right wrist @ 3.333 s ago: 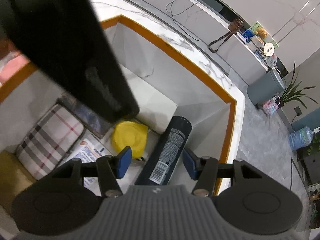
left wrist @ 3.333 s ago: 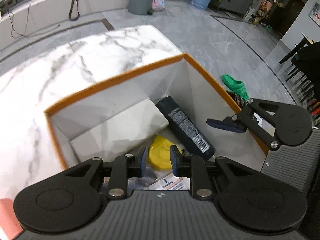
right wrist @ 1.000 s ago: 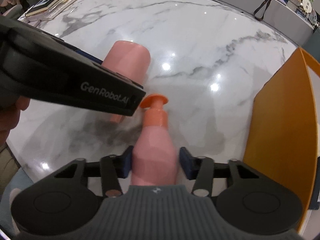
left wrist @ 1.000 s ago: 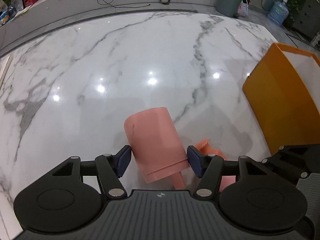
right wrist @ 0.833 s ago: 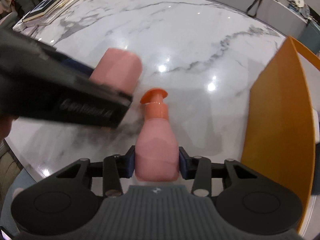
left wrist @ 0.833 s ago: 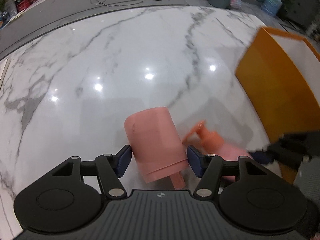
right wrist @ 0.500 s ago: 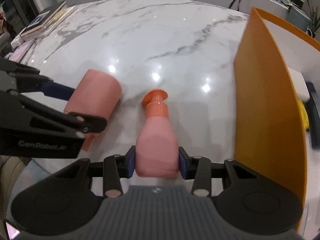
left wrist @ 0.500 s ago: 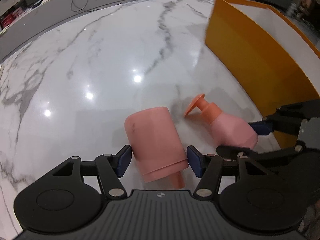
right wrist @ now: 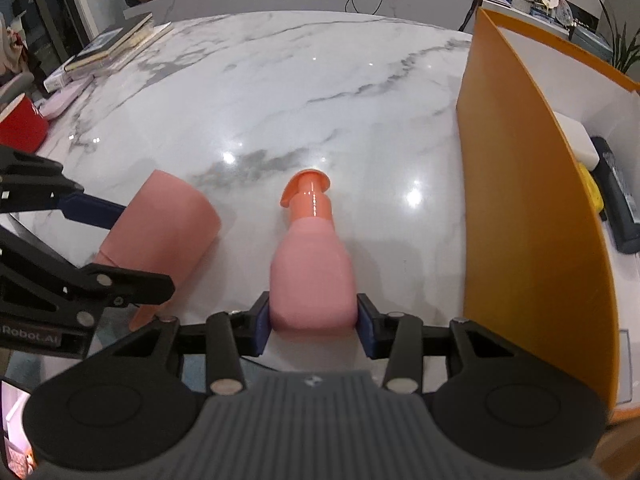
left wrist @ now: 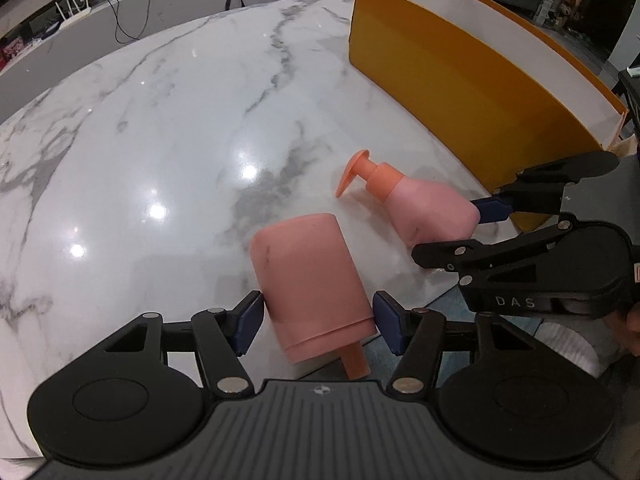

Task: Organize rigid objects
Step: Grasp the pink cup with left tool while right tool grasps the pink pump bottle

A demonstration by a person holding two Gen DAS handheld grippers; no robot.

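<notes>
Left wrist view: the left gripper [left wrist: 318,318] is clamping the base end of a pink cup [left wrist: 310,280], its blue pads [left wrist: 249,317] pressing on both sides, the cup's long axis running forward along the fingers and its orange handle poking back toward the camera
Right wrist view: the right gripper [right wrist: 314,326] is closing on the base of a pink pump bottle [right wrist: 312,272], jaws tight against its flanks, the orange pump head pointing straight ahead
Position: both items are being held low over the near edge of the marble table [left wrist: 160,120], side by side and apart, the cup to the left of the bottle
Destination: the orange box [right wrist: 516,208] is standing just to the right of the bottle, its tall wall facing the grippers; a dark bottle, a yellow item and a white block are lying inside
Key relation: the right gripper is sitting nearer the box, so the bottle likely needs lifting over the wall first, the cup following from farther left
Background: books and a red mug are resting at the far left
</notes>
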